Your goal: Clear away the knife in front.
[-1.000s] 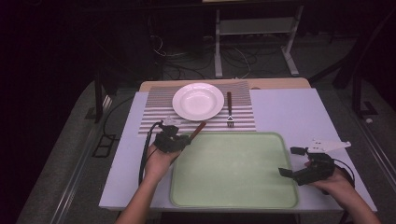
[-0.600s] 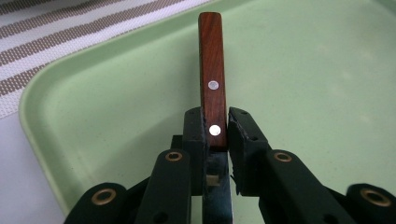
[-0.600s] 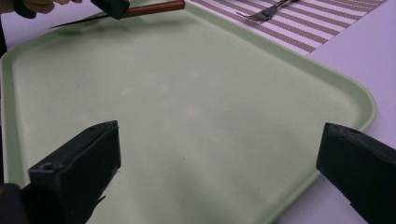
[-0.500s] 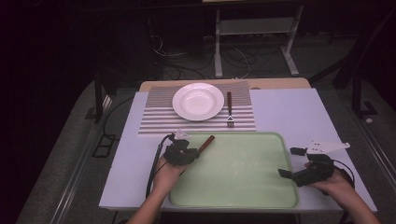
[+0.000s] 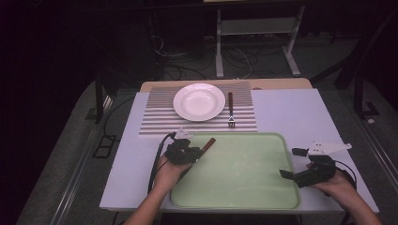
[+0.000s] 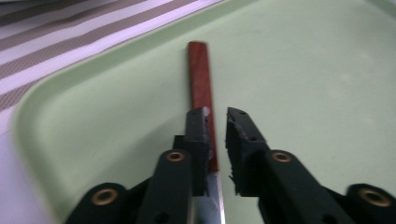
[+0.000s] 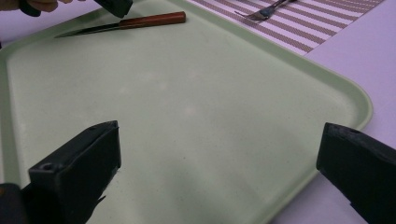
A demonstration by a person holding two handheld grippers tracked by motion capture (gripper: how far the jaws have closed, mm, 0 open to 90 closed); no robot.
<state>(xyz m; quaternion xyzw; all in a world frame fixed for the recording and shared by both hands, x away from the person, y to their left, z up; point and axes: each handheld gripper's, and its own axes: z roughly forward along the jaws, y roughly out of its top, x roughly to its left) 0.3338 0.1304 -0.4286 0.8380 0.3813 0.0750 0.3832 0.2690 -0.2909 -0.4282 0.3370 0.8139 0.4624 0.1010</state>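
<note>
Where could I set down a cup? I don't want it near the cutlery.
Most of the green tray is bare, right of the knife and left of the right gripper. The white table right of the striped mat is free too. The mat is crowded: plate, fork.

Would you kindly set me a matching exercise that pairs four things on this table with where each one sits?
Things:
1. knife
2. fork
3. plate
4. right gripper

Places:
A. on the striped mat, right of the white dish
B. at the tray's right edge, fingers wide apart
C. in the middle of the striped mat
D. at the green tray's left side, between the left gripper's fingers

Pairs: 1-D, 2-A, 3-C, 4-B
</note>
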